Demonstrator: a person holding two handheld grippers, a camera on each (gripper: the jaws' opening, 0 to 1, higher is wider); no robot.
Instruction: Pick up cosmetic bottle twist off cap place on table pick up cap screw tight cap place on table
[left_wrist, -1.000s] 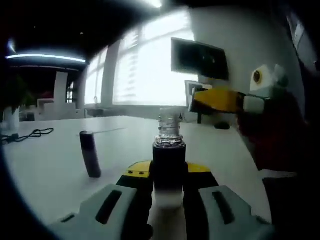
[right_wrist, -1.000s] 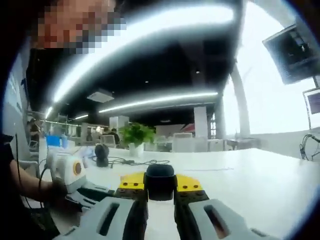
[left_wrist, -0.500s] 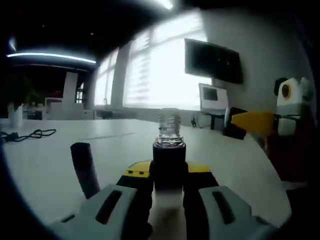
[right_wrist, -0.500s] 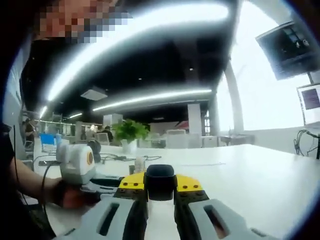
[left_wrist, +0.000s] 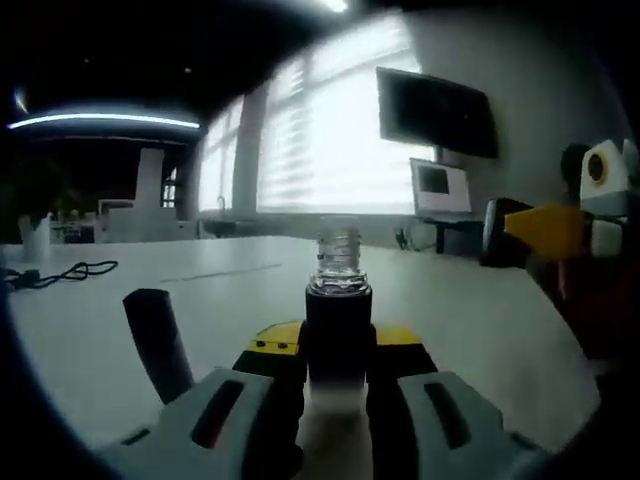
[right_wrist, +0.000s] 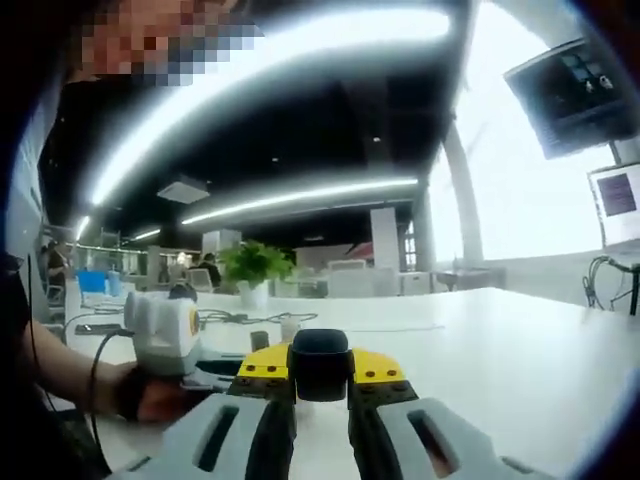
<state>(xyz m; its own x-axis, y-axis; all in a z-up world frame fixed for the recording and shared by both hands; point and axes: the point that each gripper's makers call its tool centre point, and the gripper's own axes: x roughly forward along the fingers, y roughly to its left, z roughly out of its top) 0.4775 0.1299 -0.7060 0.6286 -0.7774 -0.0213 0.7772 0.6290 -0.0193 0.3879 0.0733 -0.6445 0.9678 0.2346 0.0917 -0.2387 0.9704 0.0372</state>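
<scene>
The cosmetic bottle (left_wrist: 339, 310) has a dark body and a clear threaded neck, bare of its cap. It stands upright, neck up, clamped between the closed jaws of the left gripper (left_wrist: 338, 385) above the white desk (left_wrist: 240, 290). The right gripper view shows the black cap (right_wrist: 320, 364) pinched in the right gripper (right_wrist: 320, 395), clear of the desk. In the left gripper view a dark cylinder (left_wrist: 157, 343) stands tilted beside the bottle, and the right gripper appears at the far right.
</scene>
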